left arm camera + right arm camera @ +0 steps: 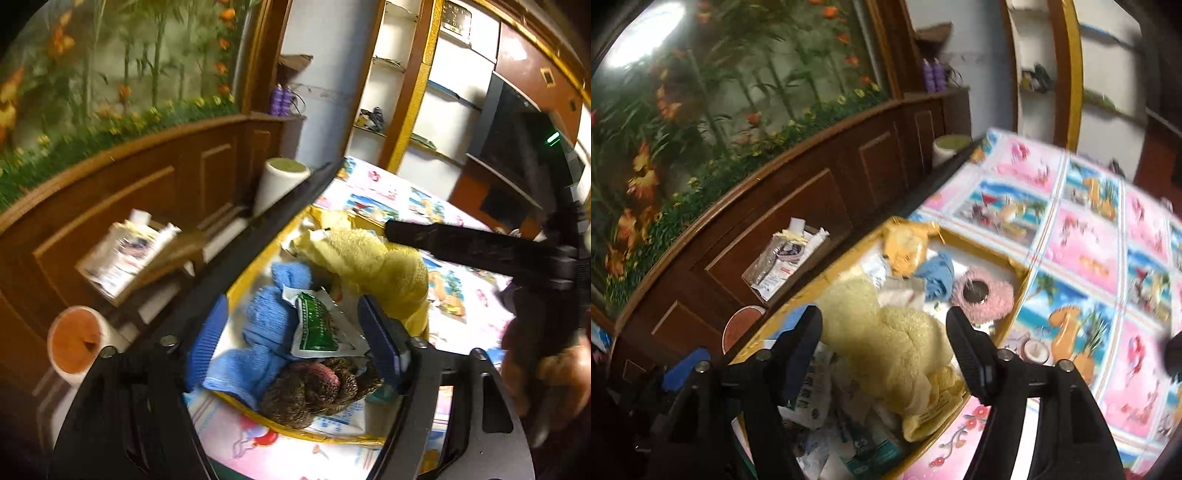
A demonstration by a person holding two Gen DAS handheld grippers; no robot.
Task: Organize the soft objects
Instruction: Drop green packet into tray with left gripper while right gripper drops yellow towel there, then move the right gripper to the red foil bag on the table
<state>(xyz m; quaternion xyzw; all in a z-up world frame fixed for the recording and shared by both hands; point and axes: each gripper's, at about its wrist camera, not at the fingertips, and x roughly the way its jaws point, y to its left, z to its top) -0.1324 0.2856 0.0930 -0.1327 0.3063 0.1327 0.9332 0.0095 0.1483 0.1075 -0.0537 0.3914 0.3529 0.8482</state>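
Sorting step under way, judging by the yellow-rimmed shallow box (1019, 271) at frame centre heaped with soft things — left gripper (291, 336) gaping over blue knitted cloth (262, 325), right gripper (886, 347) gaping above fluffy pale-yellow towel (886, 332), gripping nothing — next, probably, lowering and pinching one.

The print on the green-and-white packet (320, 325) is too blurred to read. The brown knitted item (317, 387) runs partly under the packet and behind the near right finger. Motion smears the papers in the cardboard box (786, 258) far left, so their labels stay illegible. The yellow towel (886, 339) covers much of the tray (997, 328), and the wrappers at the near end are an indistinct heap. The small things on the far shelves (369, 118) cannot be identified.
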